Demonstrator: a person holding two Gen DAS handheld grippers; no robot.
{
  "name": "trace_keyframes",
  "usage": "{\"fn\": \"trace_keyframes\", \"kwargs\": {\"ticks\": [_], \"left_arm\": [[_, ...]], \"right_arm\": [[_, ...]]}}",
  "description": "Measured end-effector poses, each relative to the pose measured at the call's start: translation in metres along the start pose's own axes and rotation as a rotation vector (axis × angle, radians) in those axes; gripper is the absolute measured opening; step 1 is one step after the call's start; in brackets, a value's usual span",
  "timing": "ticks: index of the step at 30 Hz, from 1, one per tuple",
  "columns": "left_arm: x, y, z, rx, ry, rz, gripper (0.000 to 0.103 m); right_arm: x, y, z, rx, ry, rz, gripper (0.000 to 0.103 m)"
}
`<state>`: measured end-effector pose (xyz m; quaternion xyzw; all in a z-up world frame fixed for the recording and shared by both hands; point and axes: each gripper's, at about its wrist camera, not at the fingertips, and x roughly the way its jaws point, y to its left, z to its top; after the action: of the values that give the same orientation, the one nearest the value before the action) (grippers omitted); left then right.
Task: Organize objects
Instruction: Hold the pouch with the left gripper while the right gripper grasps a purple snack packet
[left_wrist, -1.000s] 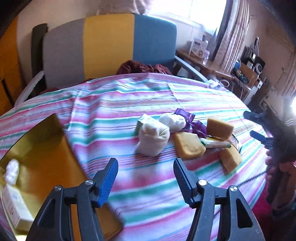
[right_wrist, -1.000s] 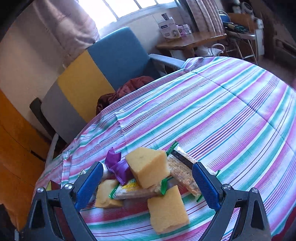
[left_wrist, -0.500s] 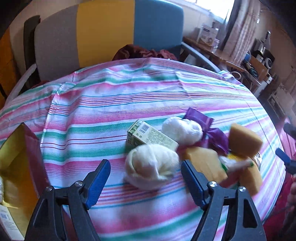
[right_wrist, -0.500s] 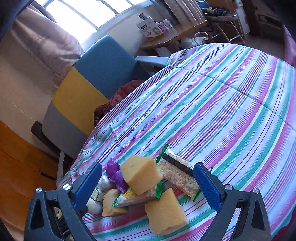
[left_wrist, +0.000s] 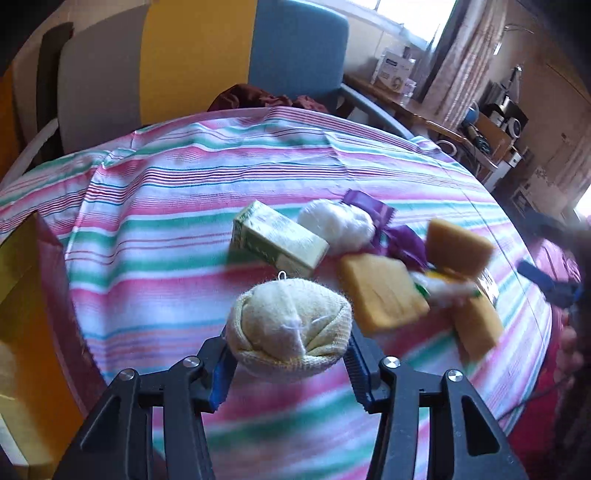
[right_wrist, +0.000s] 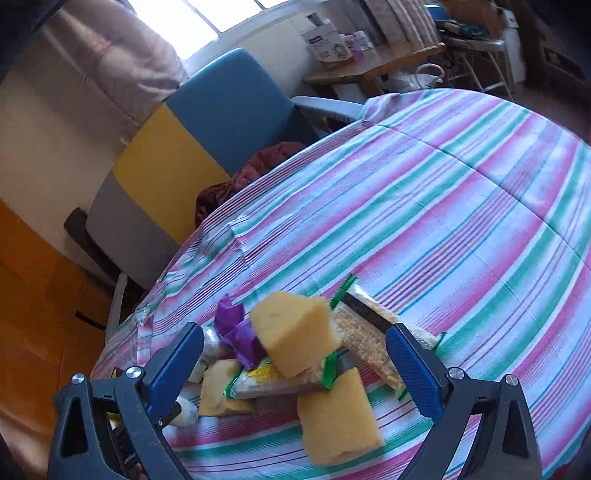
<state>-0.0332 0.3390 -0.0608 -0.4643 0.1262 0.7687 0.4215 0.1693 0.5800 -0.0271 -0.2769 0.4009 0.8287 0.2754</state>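
Observation:
A cream cloth ball (left_wrist: 288, 325) sits between the blue pads of my left gripper (left_wrist: 288, 350), whose jaws are closing and touch it on both sides. Behind it on the striped tablecloth (left_wrist: 166, 206) lie a green-and-white box (left_wrist: 277, 240), a white ball (left_wrist: 336, 223), a purple wrapper (left_wrist: 391, 236) and yellow sponges (left_wrist: 380, 291). My right gripper (right_wrist: 294, 332) is open, its fingers straddling the pile from above without touching it. That pile holds a yellow sponge (right_wrist: 295, 339), a second sponge (right_wrist: 336, 417) and a cracker packet (right_wrist: 365, 332).
An open yellow-lined box (left_wrist: 22, 295) stands at the left table edge. Behind the table is a grey, yellow and blue chair (left_wrist: 184, 66) with a maroon cloth (left_wrist: 258, 99) on it. A cluttered wooden side table (right_wrist: 369, 62) is further back.
My left gripper came down and forward over the cream cloth ball, opened wide, then closed onto it. The right gripper stayed over the sponge pile.

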Motion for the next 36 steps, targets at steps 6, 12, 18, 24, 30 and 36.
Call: {"fn": "trace_keyframes", "kwargs": {"ticks": [6, 12, 18, 24, 30, 36], "left_arm": [[-0.037, -0.012, -0.025, 0.057, -0.049, -0.021, 0.052], [-0.071, -0.01, -0.044, 0.073, -0.086, -0.046, 0.052], [-0.092, 0.0, -0.053, 0.055, -0.108, -0.061, 0.052], [-0.104, 0.017, -0.06, 0.007, -0.12, -0.076, 0.052], [-0.111, 0.035, -0.062, -0.048, -0.126, -0.091, 0.052], [-0.109, 0.048, -0.065, -0.094, -0.112, -0.112, 0.052]], "right_arm": [[0.005, 0.02, -0.008, -0.105, 0.021, 0.003, 0.099], [0.008, 0.053, -0.024, -0.288, 0.039, 0.02, 0.079], [0.026, 0.093, -0.043, -0.49, 0.104, -0.014, 0.062], [0.059, 0.131, -0.037, -0.657, 0.124, -0.107, 0.061], [0.118, 0.14, -0.006, -0.696, 0.203, -0.267, 0.058], [0.168, 0.145, -0.017, -0.861, 0.366, -0.285, 0.058]]}}
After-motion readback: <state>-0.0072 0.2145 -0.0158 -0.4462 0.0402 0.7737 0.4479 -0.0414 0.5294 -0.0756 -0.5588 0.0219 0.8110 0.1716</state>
